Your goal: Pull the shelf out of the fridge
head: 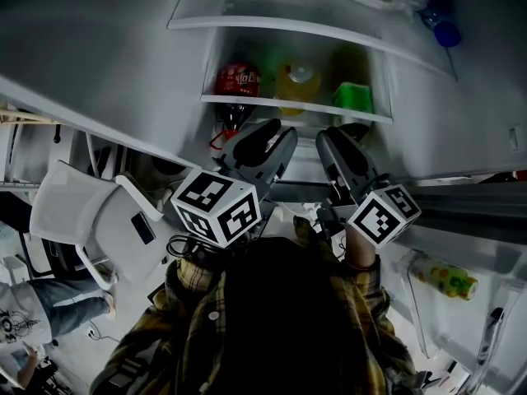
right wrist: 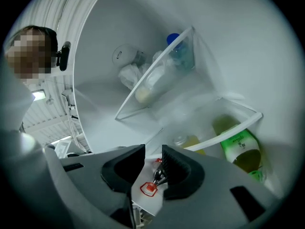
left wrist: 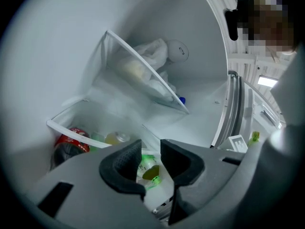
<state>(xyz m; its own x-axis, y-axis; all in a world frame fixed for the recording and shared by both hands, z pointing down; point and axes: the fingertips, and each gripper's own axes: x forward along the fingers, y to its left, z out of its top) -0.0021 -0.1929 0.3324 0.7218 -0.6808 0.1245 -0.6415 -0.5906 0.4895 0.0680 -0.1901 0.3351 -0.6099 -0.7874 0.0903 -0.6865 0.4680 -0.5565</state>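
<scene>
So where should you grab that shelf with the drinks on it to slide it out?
Take the shelf by its white front rim, coming straight in from the open front. That rim is thin, flat and faces you; the other edges sit against the fridge walls. Holding near both ends should keep it level.

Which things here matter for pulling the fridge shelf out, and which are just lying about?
Job: lower shelf; left gripper and right gripper, both open, near its front edge.
Lying about: red bottle, yellow bottle and green bottle standing on that shelf; upper shelf; white chair.
</scene>
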